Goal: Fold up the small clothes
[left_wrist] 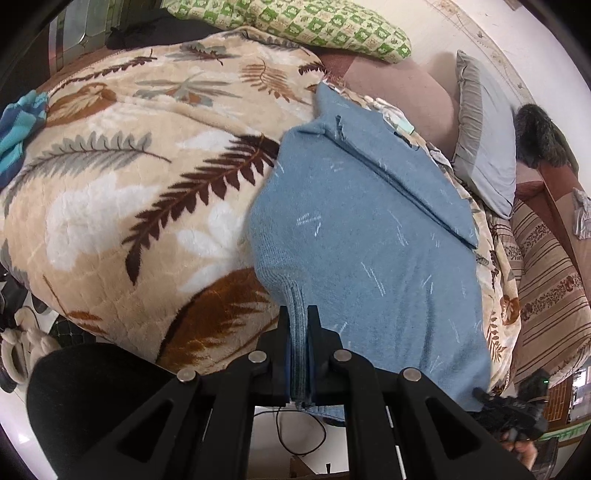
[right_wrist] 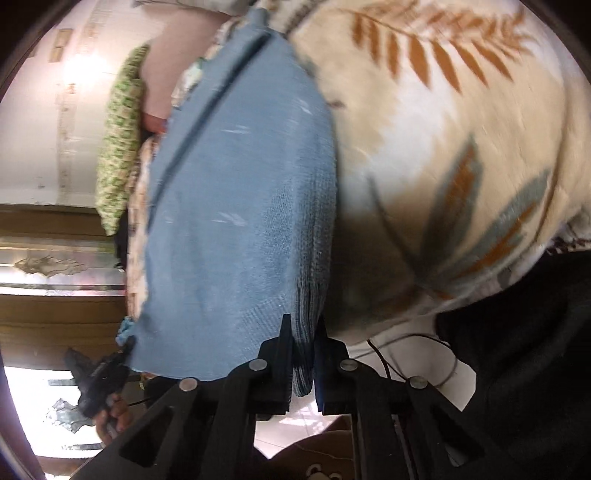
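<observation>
Blue knit garment (left_wrist: pixel 369 236) hem pinched by left gripper (left_wrist: pixel 299 314) jaws, right gripper (right_wrist: pixel 303 321) jaws.

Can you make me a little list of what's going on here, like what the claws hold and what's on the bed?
garment: blue sweater, spread on the blanket
left claw: shut on the sweater's ribbed hem
right claw: shut on the hem too
sleeve: folded across the top
blanket: beige, leaf pattern, under the sweater
pillows: green checked pillow, grey pillow behind
fold: not finished yet
</observation>
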### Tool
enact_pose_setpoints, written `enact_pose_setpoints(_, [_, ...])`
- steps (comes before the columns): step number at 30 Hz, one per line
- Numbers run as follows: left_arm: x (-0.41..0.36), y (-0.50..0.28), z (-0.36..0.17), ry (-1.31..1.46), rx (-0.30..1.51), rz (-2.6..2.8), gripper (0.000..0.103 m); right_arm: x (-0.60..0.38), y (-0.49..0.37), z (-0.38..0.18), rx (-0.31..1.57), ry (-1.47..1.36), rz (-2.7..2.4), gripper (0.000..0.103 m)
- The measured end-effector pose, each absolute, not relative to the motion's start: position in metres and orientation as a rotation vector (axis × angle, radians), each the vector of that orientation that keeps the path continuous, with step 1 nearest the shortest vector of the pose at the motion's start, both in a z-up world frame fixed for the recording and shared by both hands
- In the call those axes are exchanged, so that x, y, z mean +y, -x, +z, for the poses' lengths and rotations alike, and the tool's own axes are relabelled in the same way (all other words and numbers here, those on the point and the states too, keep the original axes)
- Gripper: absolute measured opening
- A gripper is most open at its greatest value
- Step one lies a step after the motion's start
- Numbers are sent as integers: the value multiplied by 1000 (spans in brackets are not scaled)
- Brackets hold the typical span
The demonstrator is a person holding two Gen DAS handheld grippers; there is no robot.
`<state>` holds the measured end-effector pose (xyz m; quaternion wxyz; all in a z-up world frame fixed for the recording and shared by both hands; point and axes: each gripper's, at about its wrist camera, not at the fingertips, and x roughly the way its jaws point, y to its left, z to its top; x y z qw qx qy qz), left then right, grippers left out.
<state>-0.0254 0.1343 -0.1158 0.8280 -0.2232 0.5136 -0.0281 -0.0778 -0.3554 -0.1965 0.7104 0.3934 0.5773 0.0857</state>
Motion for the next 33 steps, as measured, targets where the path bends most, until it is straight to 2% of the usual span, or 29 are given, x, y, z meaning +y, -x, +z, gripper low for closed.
enact_pose_setpoints(10, [136,8,-77,425,1014,-62,6,-377,42,-112,1032,-994,331,7])
enact_pose_setpoints(15, [128,-28,-52,380,978,-73,6,-386,1,-90,943,-1013,350,7])
enact_pose_setpoints(25, [99,-159,3,260,874,-73,6,-397,-120,-57,835,-1015,334,7])
enact_pose_setpoints(33, [74,-276,6,196,802,-24,6,-399,-244,-52,821,-941,279,7])
